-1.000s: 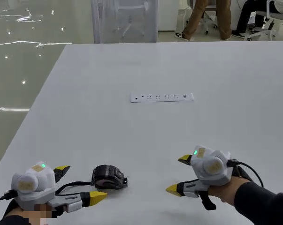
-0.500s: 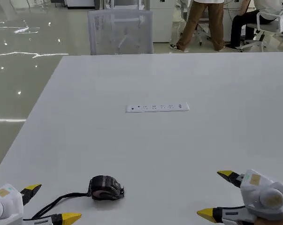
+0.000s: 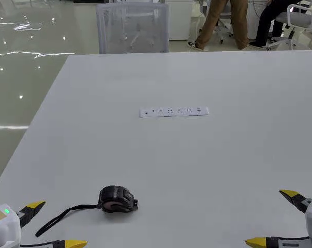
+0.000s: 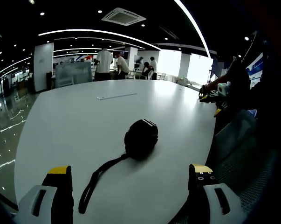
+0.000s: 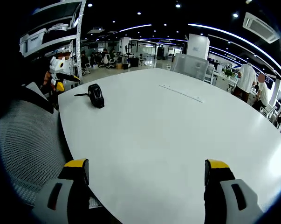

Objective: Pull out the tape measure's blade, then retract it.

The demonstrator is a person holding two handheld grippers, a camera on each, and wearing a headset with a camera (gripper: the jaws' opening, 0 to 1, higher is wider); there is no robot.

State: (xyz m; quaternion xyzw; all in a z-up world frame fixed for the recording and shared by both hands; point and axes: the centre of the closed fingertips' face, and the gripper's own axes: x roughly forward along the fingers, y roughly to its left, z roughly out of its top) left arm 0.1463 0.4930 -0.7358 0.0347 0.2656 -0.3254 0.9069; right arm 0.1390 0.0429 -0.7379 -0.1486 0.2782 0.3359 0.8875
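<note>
Tape measure [image 3: 117, 199]: black case lying on the white table [image 3: 197, 165] near your edge, blade not drawn out, touched by neither gripper.
Wrist strap [image 3: 62, 217]: black loop trailing from the case toward your left gripper.
Left gripper [image 3: 56, 224]: yellow-tipped jaws spread wide, gripping nothing; the case lies just ahead.
Right gripper [image 3: 273, 217]: jaws likewise spread and empty, well apart from the case.
Power strip [image 3: 174, 111]: white, mid-table, beyond the tape measure.
</note>
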